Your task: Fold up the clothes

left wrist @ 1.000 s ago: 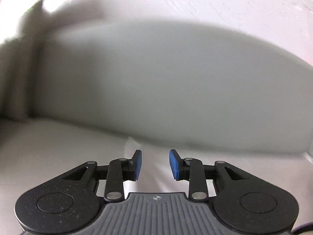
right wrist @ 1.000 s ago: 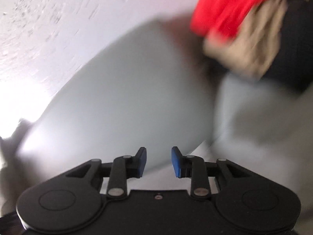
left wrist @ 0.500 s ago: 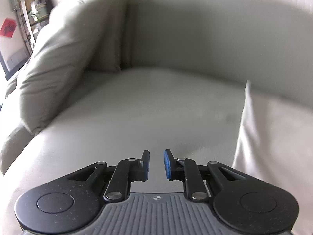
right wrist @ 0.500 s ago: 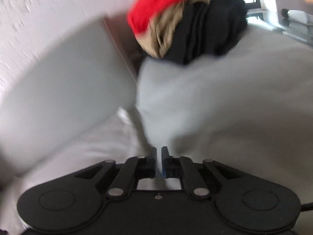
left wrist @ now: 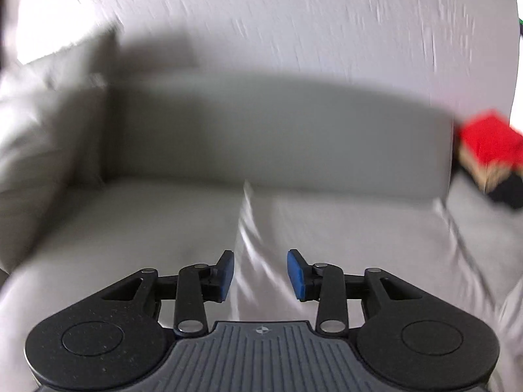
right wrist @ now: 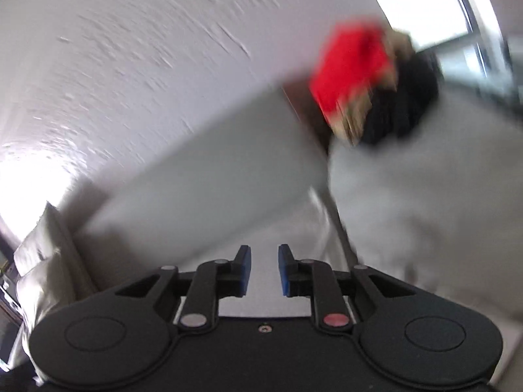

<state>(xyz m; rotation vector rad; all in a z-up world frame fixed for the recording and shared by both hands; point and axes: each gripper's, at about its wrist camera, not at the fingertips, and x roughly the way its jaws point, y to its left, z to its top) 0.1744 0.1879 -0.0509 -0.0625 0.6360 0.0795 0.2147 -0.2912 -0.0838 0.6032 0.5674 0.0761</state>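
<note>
A white garment (left wrist: 343, 235) lies spread on the grey sofa seat (left wrist: 147, 222); its left edge runs just ahead of my left gripper (left wrist: 260, 272), which is open and empty above it. My right gripper (right wrist: 264, 269) is open and empty over the seat. A pile of clothes, red (right wrist: 349, 68), tan and black, sits on the sofa's right arm (right wrist: 425, 196). The pile also shows in the left wrist view (left wrist: 490, 143) at the far right. Both views are motion-blurred.
The sofa backrest (left wrist: 278, 130) runs across behind the seat, under a white textured wall (left wrist: 278, 16). A grey cushion (left wrist: 42, 124) leans at the sofa's left end. A window (right wrist: 425, 6) is behind the pile.
Both grippers have swung upward and back. The left jaws closed partway, then opened wide. The right jaws shut half a second ago and are now open again.
</note>
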